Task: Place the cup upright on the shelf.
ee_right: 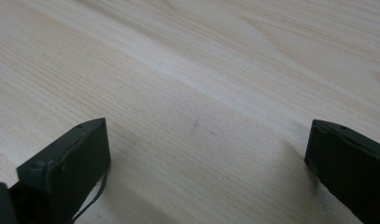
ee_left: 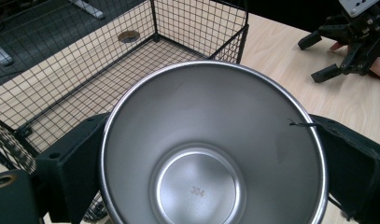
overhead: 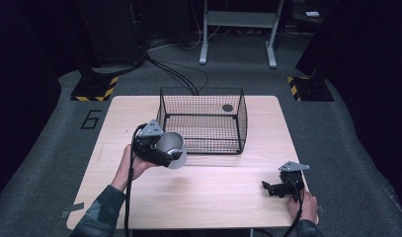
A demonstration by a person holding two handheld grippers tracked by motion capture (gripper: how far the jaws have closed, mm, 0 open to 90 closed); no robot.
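Stainless steel, round and flaring, the cup (ee_left: 214, 149) sits clamped between the jaws of your left gripper (overhead: 161, 148), lifted off the pale wooden table (overhead: 213, 197) just beside the near-left corner of the black wire-mesh basket (overhead: 203, 121). You have it tipped with its open mouth outward, probably to carry it over the rim. Cup and basket both look empty. Your right gripper (overhead: 275, 189) rests near-right on the table, jaws spread wide, holding nothing.

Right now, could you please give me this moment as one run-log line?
left gripper: shut on steel cup, beside wire basket | right gripper: open, empty, low over table
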